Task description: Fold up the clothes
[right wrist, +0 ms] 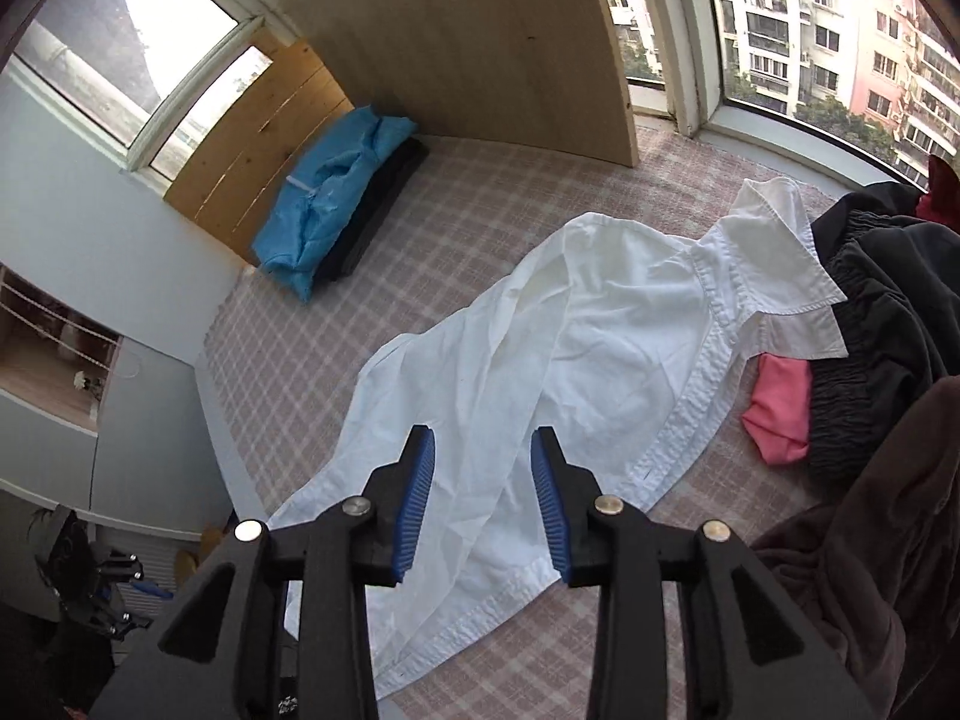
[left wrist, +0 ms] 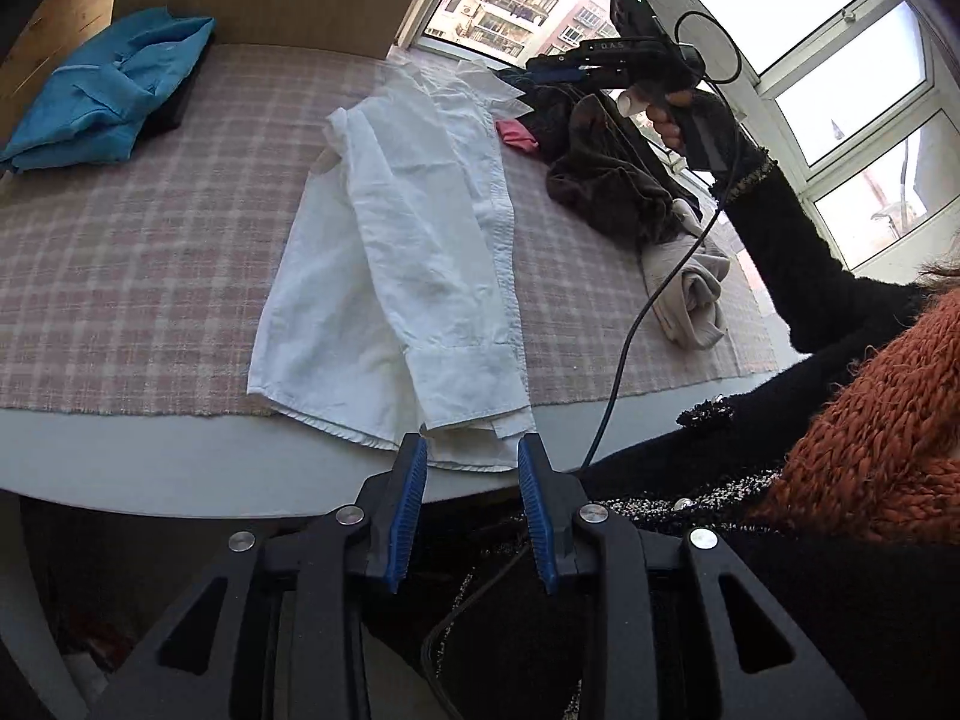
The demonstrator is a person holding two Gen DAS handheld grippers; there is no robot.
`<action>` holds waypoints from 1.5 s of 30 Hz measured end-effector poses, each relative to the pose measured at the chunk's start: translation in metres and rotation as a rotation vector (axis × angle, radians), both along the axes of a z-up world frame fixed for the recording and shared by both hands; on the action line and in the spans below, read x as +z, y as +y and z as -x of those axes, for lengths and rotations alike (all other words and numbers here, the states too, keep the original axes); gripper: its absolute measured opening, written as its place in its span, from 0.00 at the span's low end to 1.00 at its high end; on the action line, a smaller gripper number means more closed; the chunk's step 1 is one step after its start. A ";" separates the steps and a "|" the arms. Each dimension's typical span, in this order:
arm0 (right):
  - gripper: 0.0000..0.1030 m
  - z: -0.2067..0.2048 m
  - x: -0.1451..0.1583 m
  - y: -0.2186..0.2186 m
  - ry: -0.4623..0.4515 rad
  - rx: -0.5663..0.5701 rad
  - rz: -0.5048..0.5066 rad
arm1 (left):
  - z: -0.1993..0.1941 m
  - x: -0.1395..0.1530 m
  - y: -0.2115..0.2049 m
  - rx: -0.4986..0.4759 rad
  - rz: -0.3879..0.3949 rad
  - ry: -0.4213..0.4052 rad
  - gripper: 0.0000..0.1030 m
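Note:
A white collared shirt (left wrist: 414,252) lies flat and lengthwise on the checked table cover, sides and a sleeve folded inward, hem hanging slightly over the near table edge. My left gripper (left wrist: 472,450) is open just below that hem, nothing between its blue pads. In the right wrist view the same shirt (right wrist: 576,360) stretches from the collar at right toward the bottom left. My right gripper (right wrist: 483,450) hovers open above the shirt's middle. The left wrist view also shows the right gripper (left wrist: 558,69), held by a hand high over the collar end.
A folded blue garment (left wrist: 108,90) rests on a dark one at the far left, by a wooden panel (right wrist: 456,36). A heap of dark, brown, pink and beige clothes (left wrist: 606,174) lies right of the shirt. A cable (left wrist: 636,324) hangs from the right gripper. Windows stand behind.

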State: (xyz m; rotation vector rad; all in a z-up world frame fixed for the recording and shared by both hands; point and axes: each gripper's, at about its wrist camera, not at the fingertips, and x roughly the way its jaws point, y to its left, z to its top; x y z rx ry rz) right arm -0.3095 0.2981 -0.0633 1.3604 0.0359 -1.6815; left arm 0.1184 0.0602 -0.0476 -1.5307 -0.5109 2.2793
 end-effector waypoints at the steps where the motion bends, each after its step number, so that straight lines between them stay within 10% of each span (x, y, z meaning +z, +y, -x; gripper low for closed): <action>1: 0.34 -0.012 0.010 0.003 0.001 0.029 0.025 | 0.005 0.002 0.002 -0.012 -0.004 0.012 0.29; 6: 0.40 -0.045 0.000 -0.026 0.048 0.059 0.001 | 0.055 -0.025 0.027 -0.115 -0.035 0.040 0.31; 16: 0.40 -0.194 -0.121 -0.096 -0.192 0.293 -0.181 | 0.056 -0.140 0.035 -0.128 -0.151 -0.109 0.31; 26: 0.40 -0.252 -0.130 -0.125 -0.081 0.368 -0.426 | 0.036 -0.128 0.073 -0.133 -0.326 0.115 0.16; 31: 0.13 -0.241 -0.132 -0.109 -0.102 0.381 -0.421 | 0.027 -0.133 0.066 -0.108 -0.256 0.089 0.16; 39: 0.09 -0.203 -0.098 -0.066 -0.118 0.253 -0.338 | 0.022 -0.135 0.028 0.011 -0.138 0.083 0.31; 45: 0.09 -0.191 -0.075 -0.055 -0.102 0.215 -0.302 | 0.046 -0.161 0.061 -0.129 -0.056 0.029 0.27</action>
